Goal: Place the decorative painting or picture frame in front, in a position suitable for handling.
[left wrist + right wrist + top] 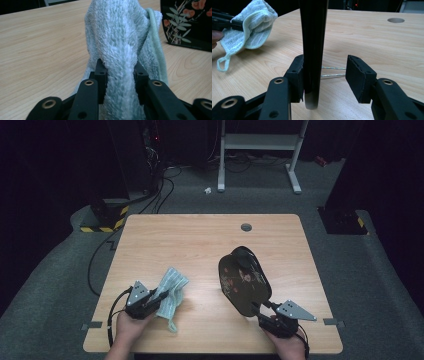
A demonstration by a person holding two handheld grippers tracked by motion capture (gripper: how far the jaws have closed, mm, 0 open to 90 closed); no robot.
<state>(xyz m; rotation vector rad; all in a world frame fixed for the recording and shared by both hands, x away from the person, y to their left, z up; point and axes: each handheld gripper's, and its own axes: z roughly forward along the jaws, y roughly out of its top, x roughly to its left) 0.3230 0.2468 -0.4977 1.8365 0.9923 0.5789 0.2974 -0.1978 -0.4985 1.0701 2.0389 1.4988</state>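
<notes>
A pale green terry towel [171, 290] [120, 37] [253, 25] hangs bunched between the jaws of my left gripper [162, 295] [119, 67], which is shut on it just above the table's front left. A black lacquer plate [244, 280] [187, 22] [313, 37] with red flowers and leaves stands on its edge at the front right. My right gripper [257, 312] [325, 65] is open around its lower rim. The plate rests against the left jaw, and a clear gap separates it from the right jaw.
The wooden table [200, 235] has a round grey cable hole [246, 227] [395, 20] near its far edge. A white desk frame [260, 142] and loose cables lie on the floor beyond. A black cable trails off the table's left side.
</notes>
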